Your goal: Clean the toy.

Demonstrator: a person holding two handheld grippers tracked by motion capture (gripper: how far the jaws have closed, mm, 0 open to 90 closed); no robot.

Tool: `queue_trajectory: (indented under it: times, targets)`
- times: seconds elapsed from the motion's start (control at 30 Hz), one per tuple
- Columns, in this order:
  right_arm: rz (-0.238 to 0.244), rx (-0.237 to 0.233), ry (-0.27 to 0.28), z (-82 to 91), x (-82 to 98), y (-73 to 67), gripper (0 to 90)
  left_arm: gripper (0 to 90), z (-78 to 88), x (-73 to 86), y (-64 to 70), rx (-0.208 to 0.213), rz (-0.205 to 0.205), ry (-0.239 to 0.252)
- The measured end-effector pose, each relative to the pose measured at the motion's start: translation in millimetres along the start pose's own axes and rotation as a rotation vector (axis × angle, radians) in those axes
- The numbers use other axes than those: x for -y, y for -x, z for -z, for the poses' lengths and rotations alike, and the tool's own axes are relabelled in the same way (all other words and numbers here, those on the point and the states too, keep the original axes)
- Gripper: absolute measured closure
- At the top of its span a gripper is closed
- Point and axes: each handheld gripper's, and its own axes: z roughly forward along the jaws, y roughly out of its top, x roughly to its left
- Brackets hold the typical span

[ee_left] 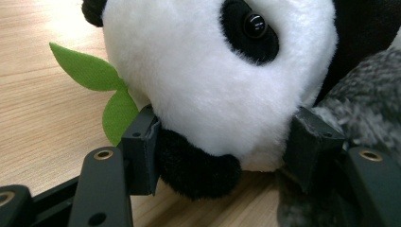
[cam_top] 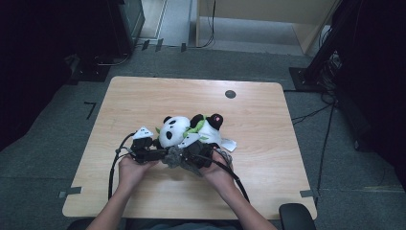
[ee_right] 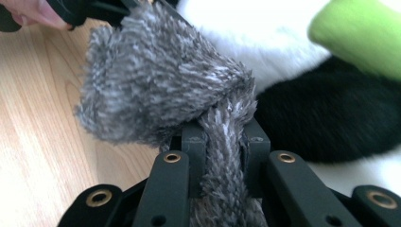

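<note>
A: Panda plush toy (cam_top: 178, 130) lying on its side near the middle of the wooden table (cam_top: 143, 96), head toward the left, black ear (cam_top: 167, 119) up.

B: Left gripper (cam_top: 154, 144) clamped on the panda's head; in the left gripper view both pads pressed into the white fur of the head (ee_left: 213, 71), one on each side of the black patch (ee_left: 196, 165) at the bottom.

A: Green felt leaf (ee_left: 94, 80) poking out just beside the left pad, lying over the wood.

B: Right gripper (cam_top: 190, 152) pinched tight on a grey fuzzy piece of fabric (ee_right: 161, 80); a narrow strand of it squeezed between the two jaws, the fuller bunch bulging above them.

A: Same grey fuzzy fabric seen from above between the two hands, touching the panda's lower edge.

B: Green scarf (cam_top: 196, 125) round the panda's neck, black limb (ee_right: 326, 118) just behind the grey bunch in the right gripper view.

A: Small dark round disc (cam_top: 230, 94) set in the tabletop well apart, toward the far edge.
</note>
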Motion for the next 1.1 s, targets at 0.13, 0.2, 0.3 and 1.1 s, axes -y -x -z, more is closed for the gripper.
queue_trajectory:
  times: [0.13,0.2,0.3,1.1]
  targets:
    - [-0.012,0.003,-0.008,7.2,4.8,2.0,77.8,37.0,0.0,-0.1,-0.6,0.001,0.003,0.000]
    - [-0.005,0.012,-0.010,11.1,8.0,2.9,77.9,37.0,0.0,-0.1,-0.5,0.000,0.003,0.000]
    - [-0.013,0.008,-0.012,17.1,12.8,4.7,77.8,37.0,0.1,-0.1,-0.2,-0.001,0.002,-0.001]
    - [-0.065,-0.082,0.031,76.8,52.1,30.8,78.1,37.1,-0.1,0.1,-1.0,0.003,0.000,-0.001]
